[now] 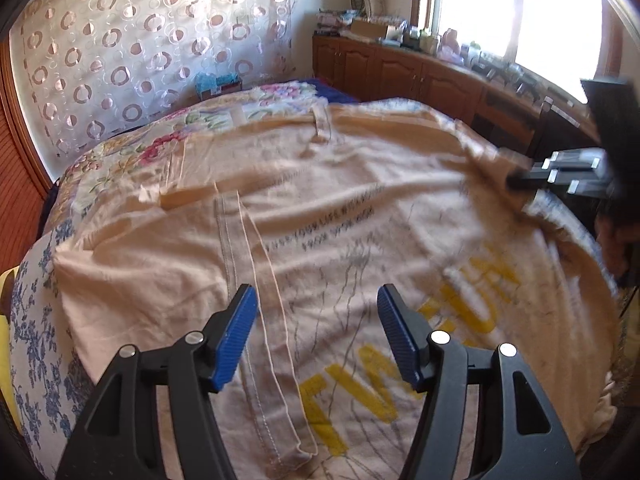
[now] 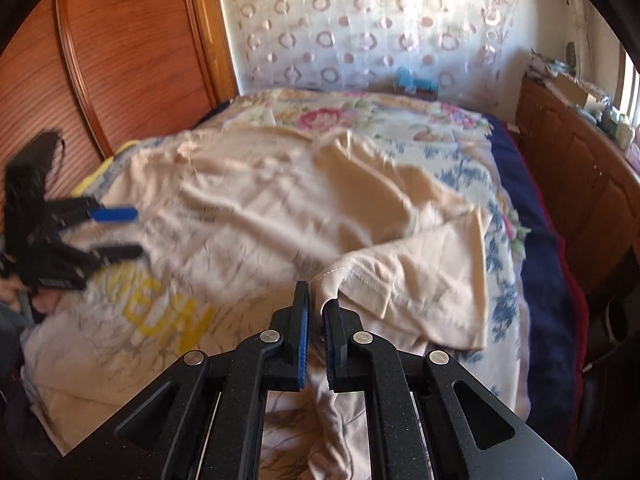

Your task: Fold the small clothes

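**A:** Blue pads on your left tongs [image 1: 316, 320] sit at the bottom of the left wrist view, spread wide, gripping nothing. They hover over the peach T-shirt [image 1: 320, 216], which lies across the floral bedspread [image 1: 120, 152] and fills the middle of the frame.

**B:** And your right tongs [image 2: 316, 316]?

**A:** Clenched on a fold of the shirt's edge, bottom centre of the right wrist view. You've got a sleeve [image 2: 432, 272] draped just right of them.

**B:** Print side?

**A:** Yellow lettering [image 1: 472, 300] shows lower right in the left view. Wooden cabinets [image 1: 400, 68] run along the upper right, patterned curtain [image 1: 140, 40] upper left.
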{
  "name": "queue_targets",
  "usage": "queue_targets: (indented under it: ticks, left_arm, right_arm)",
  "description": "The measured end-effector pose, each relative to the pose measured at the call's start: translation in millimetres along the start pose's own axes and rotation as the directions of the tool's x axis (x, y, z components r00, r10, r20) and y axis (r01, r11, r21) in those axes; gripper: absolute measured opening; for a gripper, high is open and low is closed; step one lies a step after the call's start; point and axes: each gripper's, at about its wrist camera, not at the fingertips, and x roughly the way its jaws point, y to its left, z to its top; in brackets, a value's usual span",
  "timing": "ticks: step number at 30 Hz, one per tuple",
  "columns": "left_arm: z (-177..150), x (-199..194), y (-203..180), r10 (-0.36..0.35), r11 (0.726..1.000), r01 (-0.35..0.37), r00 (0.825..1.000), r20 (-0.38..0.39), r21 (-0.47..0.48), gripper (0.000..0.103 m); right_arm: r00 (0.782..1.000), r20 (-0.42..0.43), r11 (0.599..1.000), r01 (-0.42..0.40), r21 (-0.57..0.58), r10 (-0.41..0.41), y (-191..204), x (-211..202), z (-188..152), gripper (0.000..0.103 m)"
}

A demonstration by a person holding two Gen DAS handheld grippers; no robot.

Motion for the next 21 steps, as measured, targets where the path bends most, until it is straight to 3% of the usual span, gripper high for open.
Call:
queue_targets:
  ticks: [1, 3, 12, 15, 21]
  left_arm:
    - [5.2, -4.7, 1.1, -0.010, 1.000, 0.010, 1.000, 0.015, -0.002, 0.063]
    - [13.0, -11.5, 2.3, -0.021, 1.000, 0.021, 0.999, 0.043, 0.000, 0.063]
    - [27.8, -14.5, 7.2, -0.066, 0.998, 0.064, 0.991, 0.120, 0.017, 0.063]
    - [25.9, -7.0, 11.0, -0.074, 0.997, 0.073, 0.992, 0.106, 0.006, 0.063]
    - [21.1, -8.5, 20.3, -0.055, 0.998, 0.057, 0.991, 0.122, -0.013, 0.063]
  right_arm:
    - [1.000, -0.009, 1.000, 0.010, 0.008, -0.010, 0.5, 1.7, -1.8, 0.031]
    - [1.000, -0.013, 0.999, 0.016, 0.034, -0.015, -4.0, -0.7, -5.1, 0.044]
    - [0.989, 0.051, 0.977, 0.127, 0.173, -0.137, -42.7, -40.4, -11.5, 0.045]
    - [0.981, 0.016, 0.961, 0.184, 0.204, -0.191, -61.2, -32.0, -9.2, 0.045]
    - [0.974, -0.081, 0.941, 0.228, 0.252, -0.214, -91.4, 1.1, -13.7, 0.042]
